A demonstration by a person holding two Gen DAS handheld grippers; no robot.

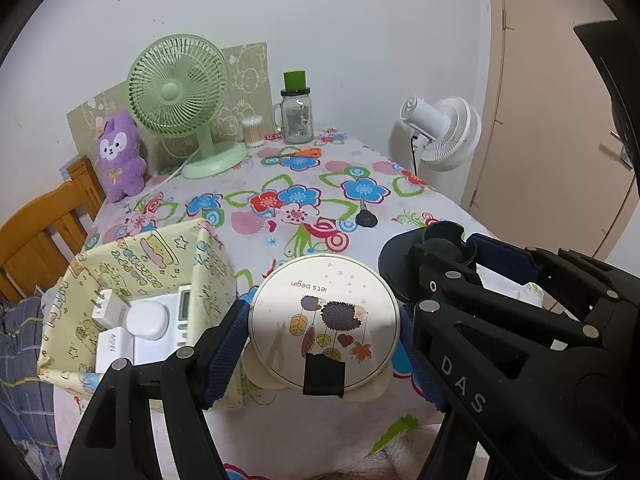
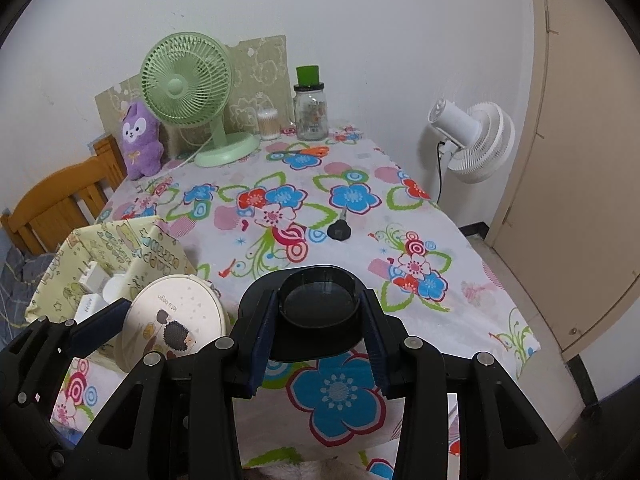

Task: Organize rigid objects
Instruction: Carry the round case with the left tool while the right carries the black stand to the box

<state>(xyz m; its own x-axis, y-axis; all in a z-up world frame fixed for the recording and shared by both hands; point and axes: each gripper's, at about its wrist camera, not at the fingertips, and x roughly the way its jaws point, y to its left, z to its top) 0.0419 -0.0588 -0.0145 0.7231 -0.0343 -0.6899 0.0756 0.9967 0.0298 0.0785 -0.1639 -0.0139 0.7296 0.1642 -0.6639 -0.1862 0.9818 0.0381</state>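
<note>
Left gripper (image 1: 324, 336) jaws clamp round tin (image 1: 323, 322) across its rim: rigid, slick. Right gripper (image 2: 318, 316) jaws clench black dish (image 2: 319, 304): light, stiff.

Both views are evenly lit by soft indoor light, somewhat dim and cool; shadows are faint, a soft one lying beside the fabric box (image 2: 120, 248) on the tablecloth (image 2: 360, 240); no strong glare; focus is sharp throughout; fisheye distortion bows the door (image 2: 580, 160) and darkens the corners black.
</note>
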